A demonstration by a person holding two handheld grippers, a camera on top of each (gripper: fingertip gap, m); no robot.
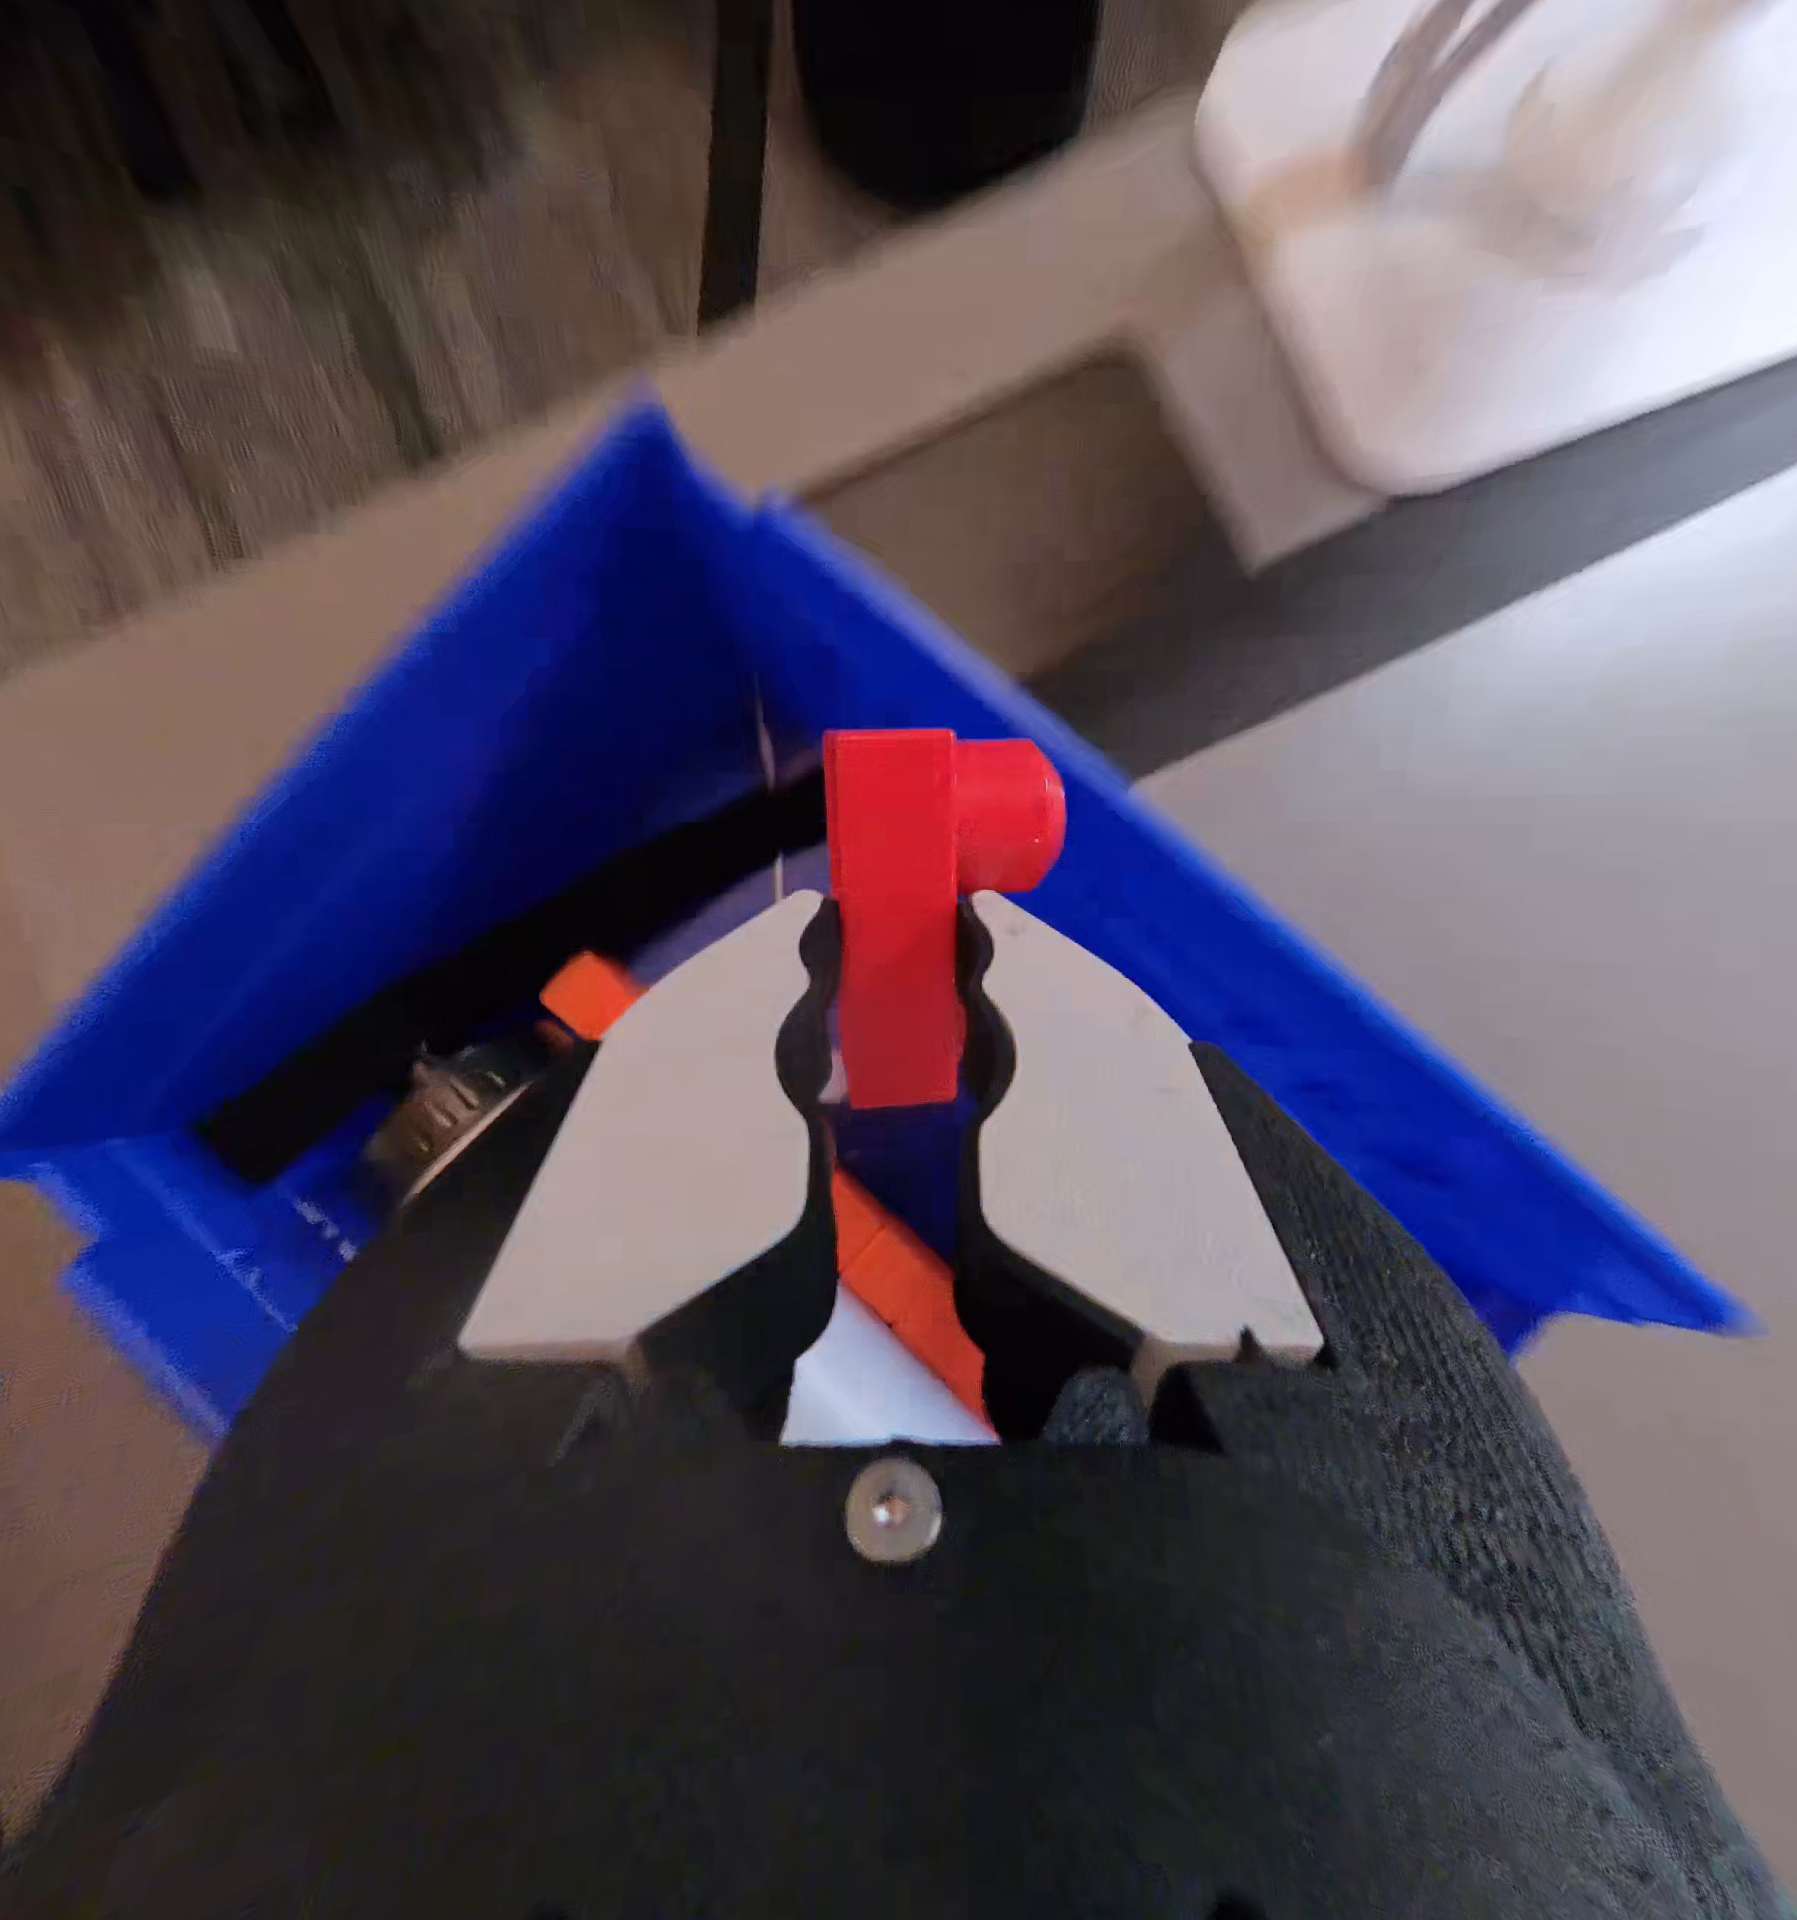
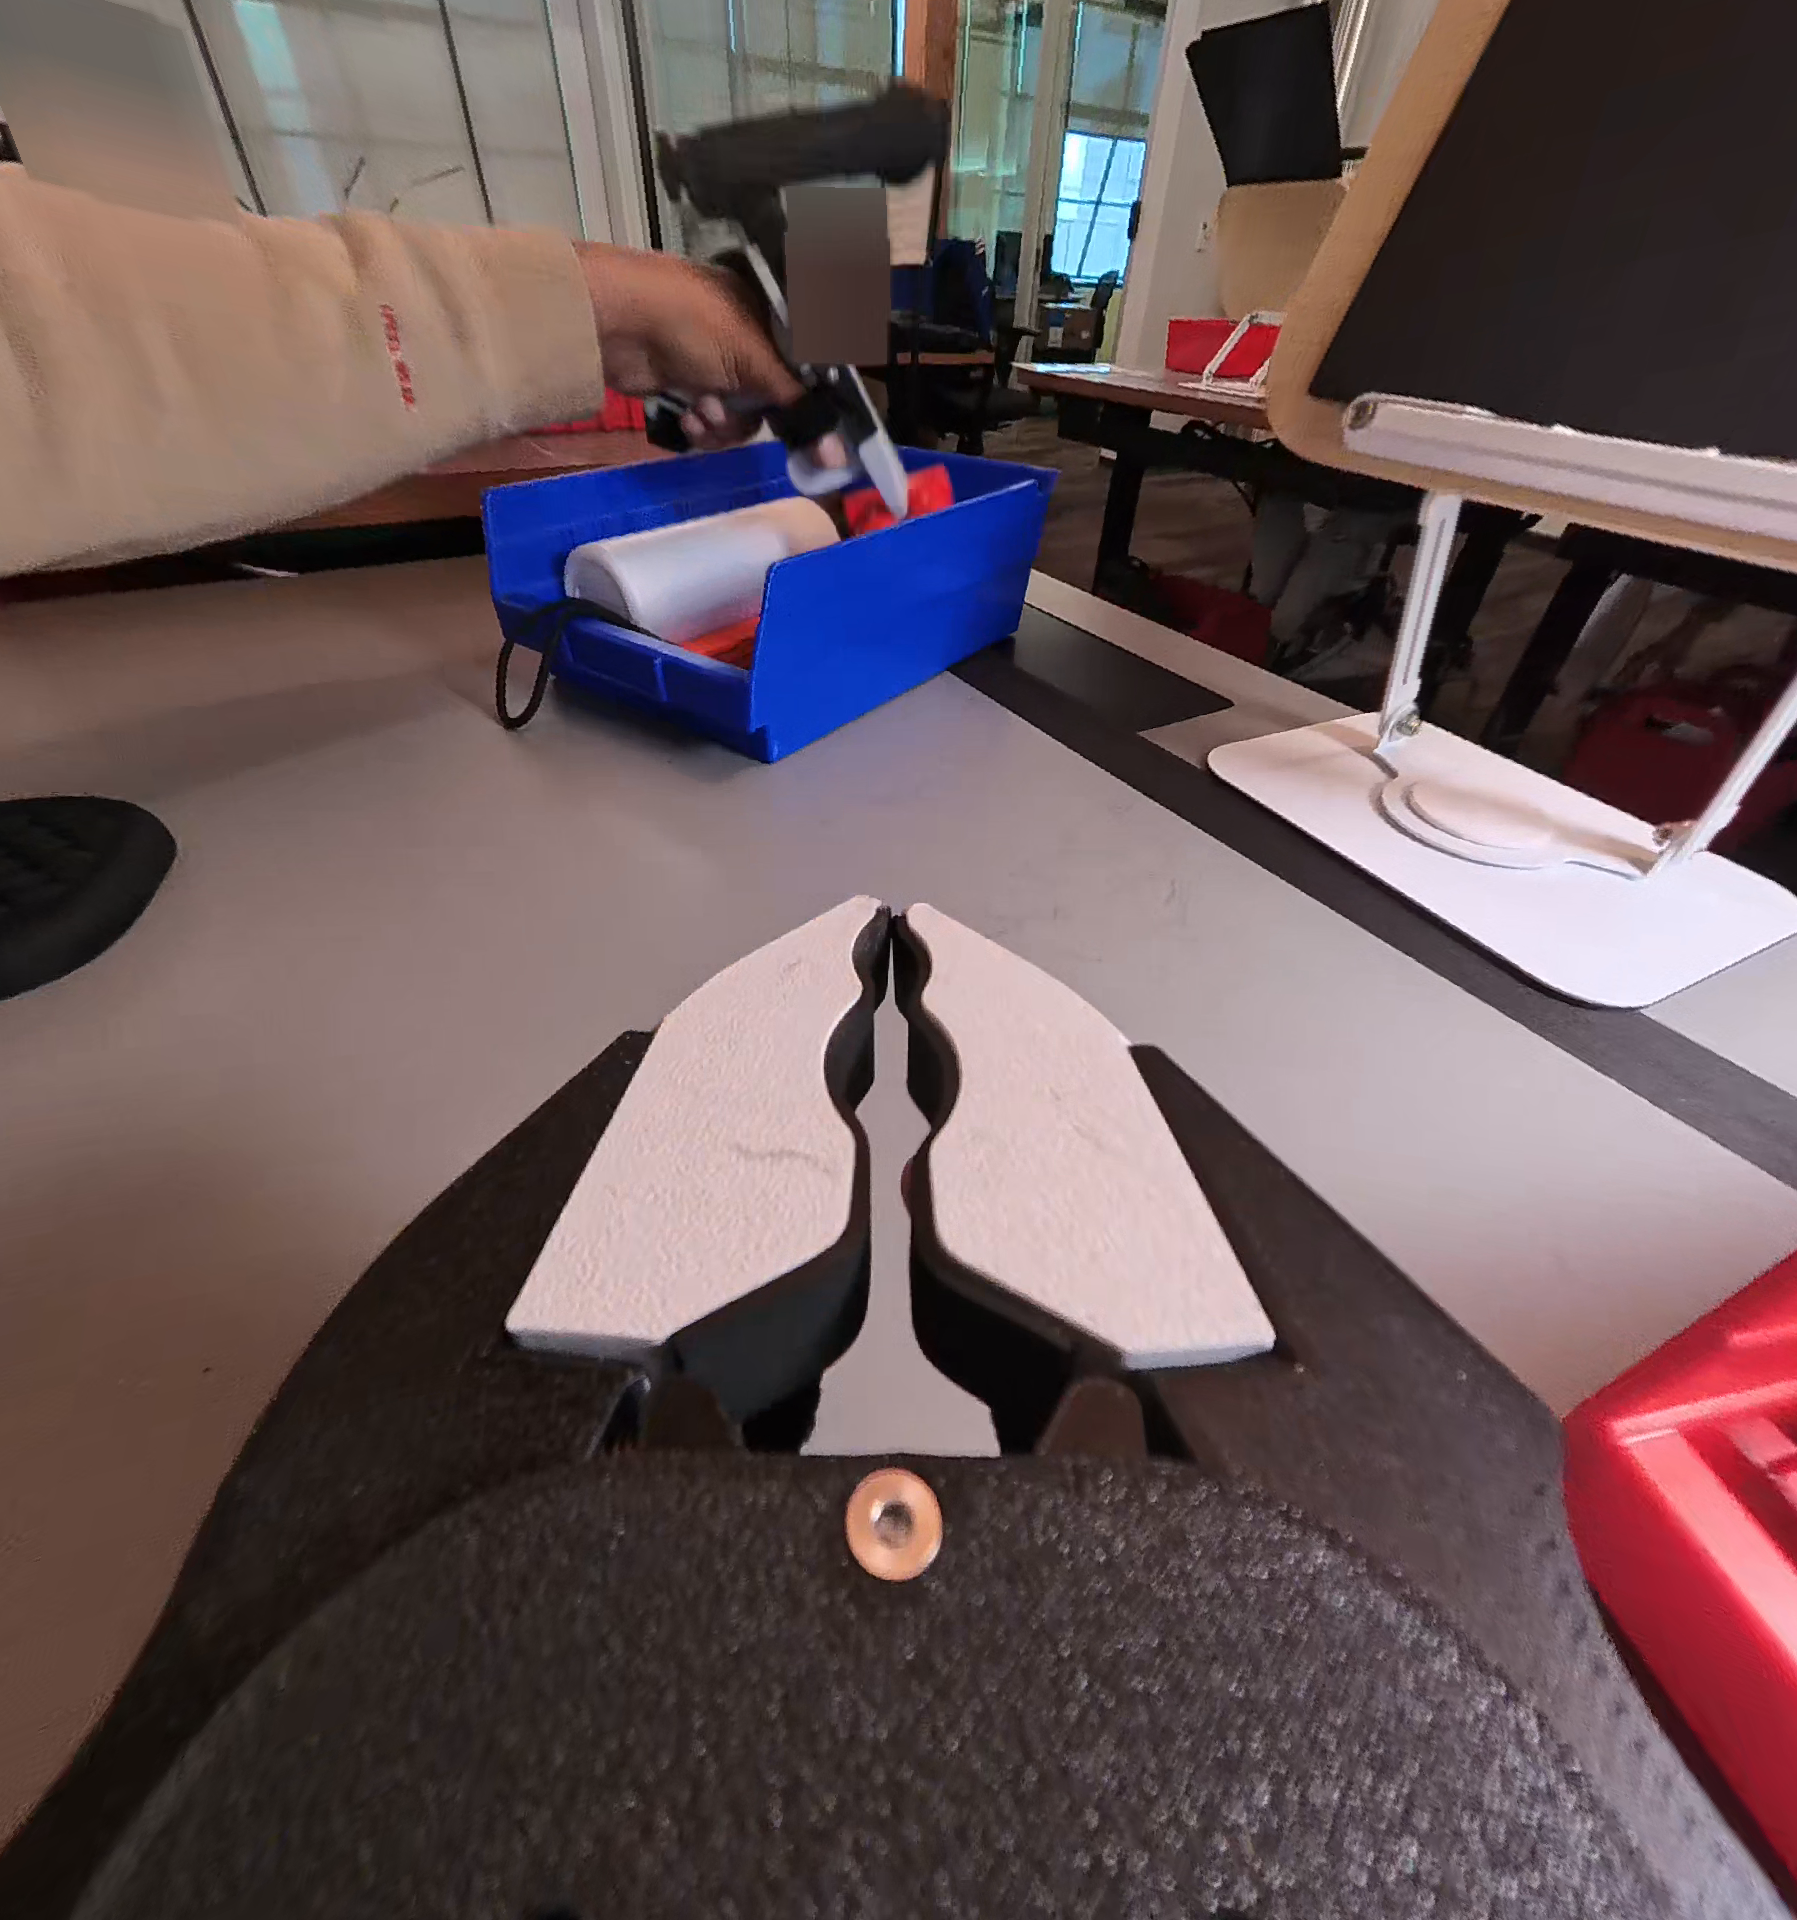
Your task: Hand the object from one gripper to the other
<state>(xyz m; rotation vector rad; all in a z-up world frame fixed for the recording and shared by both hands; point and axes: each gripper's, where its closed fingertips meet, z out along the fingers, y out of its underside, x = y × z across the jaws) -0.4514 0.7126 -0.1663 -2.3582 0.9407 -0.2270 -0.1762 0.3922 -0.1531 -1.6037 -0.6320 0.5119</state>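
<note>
Left gripper: closed on 1 red plastic part, a flat bar with a short round peg on its side; the bar is pinched on its 2 flat faces near the fingertips, upright, peg end uppermost and clear of the pads. Position: raised over the blue bin, the part no longer resting among the contents. Bin contents below the gripper: orange pieces, a black strip, 1 dark ribbed item, too blurred to identify. Right gripper: fingers brought together, tips all but touching, nothing held; low over the grey table, pointed toward the bin and well apart from it. From the right wrist view the left gripper appears at the far end of the blue bin, held by a person's hand in a cream sleeve; a white roll and a black cord also sit in or hang from the bin. Other items: white stand at right, red bin at near right. Step in hand, by judgement: pickup complete, transfer not yet begun. Next move calls for: carrying the part toward the right gripper, which must open first, then take the free peg end or upper bar before the left lets go.
</note>
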